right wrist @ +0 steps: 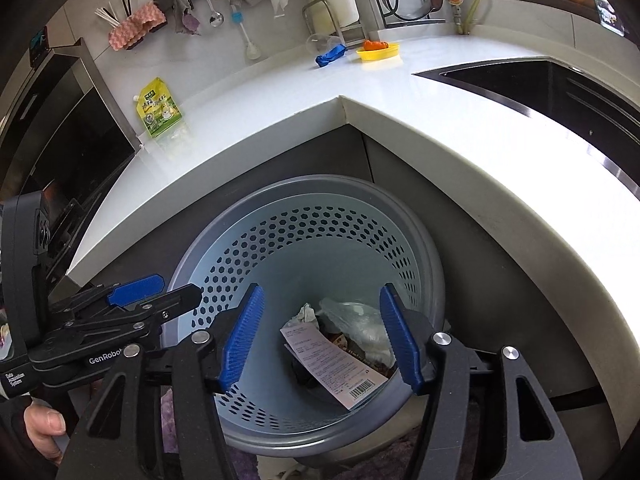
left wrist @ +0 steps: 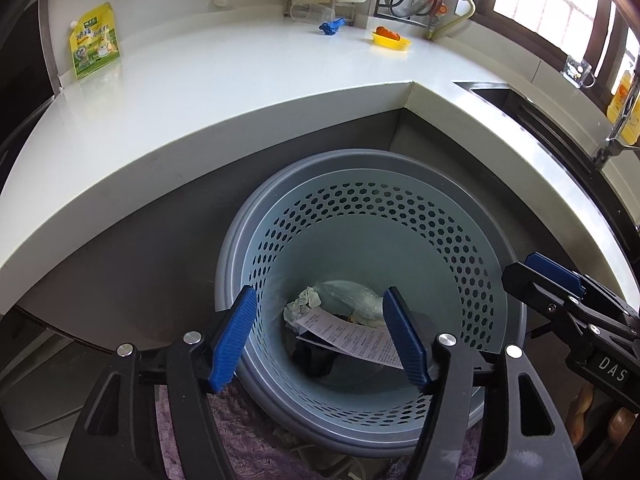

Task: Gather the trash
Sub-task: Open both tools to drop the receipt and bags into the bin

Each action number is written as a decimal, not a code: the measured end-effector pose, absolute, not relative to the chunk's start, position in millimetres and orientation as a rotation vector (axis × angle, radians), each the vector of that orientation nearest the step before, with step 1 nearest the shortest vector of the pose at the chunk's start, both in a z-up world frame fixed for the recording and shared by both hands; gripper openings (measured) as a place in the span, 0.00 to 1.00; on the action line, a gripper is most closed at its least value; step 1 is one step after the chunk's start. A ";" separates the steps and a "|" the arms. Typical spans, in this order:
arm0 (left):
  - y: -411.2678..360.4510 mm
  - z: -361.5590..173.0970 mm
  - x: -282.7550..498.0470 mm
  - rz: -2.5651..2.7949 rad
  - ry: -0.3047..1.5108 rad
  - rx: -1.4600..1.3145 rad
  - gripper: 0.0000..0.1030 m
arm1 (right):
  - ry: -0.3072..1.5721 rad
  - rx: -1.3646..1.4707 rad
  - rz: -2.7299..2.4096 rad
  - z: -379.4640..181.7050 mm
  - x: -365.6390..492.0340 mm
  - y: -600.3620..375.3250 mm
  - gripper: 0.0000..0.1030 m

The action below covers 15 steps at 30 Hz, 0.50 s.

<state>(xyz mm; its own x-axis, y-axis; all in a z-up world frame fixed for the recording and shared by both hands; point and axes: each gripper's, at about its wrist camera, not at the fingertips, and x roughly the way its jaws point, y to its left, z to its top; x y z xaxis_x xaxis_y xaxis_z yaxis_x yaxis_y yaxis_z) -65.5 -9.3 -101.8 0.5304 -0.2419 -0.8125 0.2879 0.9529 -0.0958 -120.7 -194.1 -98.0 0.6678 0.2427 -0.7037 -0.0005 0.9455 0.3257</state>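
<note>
**Ana:** Blue pads sat closest to the lens, spread wide with nothing between them. You had your left gripper poised right over the bin, jaws empty.

**Ben:** And your right gripper was the same: gaping, holding nothing, aimed down into the same bin from just beside the left one. You could see each tool at the edge of the other's view.

**Ana:** Why hover both there? I'd judge you were over the bin because that was where trash belonged. Inside already lay a receipt, a crumpled tissue and a clear bag, all on the bottom.

**Ben:** The bin stood on the floor, tucked into the inner corner of the counter, so you could reach it from either run of worktop.

**Ana:** What was left up top? You had a green pouch standing against the wall at the far left, a blue wrapper near the back, and a yellow dish with something orange in it.

**Ben:** Whether the dish counted as trash, I couldn't tell. The pouch and wrapper looked likelier. All three were well apart from your grippers.

**Ana:** So with both jaws free, you'd likely have needed to lift away from the bin and reach across the counter next.
</note>
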 end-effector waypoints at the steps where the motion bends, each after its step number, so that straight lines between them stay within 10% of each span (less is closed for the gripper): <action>1: -8.5 -101.6 -65.1 -0.314 0.959 0.051 0.67 | 0.830 0.316 0.139 -98.2 -120.4 -194.9 0.57; 15: 2.4 -93.4 -62.8 -0.273 0.896 0.034 0.89 | 0.801 0.325 0.161 -89.0 -119.2 -191.9 0.65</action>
<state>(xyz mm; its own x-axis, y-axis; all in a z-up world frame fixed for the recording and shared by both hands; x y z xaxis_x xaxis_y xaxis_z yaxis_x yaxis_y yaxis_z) -62.8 2.4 -93.4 0.5924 -0.2200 -0.7750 0.2487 0.9650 -0.0838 -119.2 -191.9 -89.0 0.6874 0.2627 -0.6771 -0.0188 0.9384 0.3449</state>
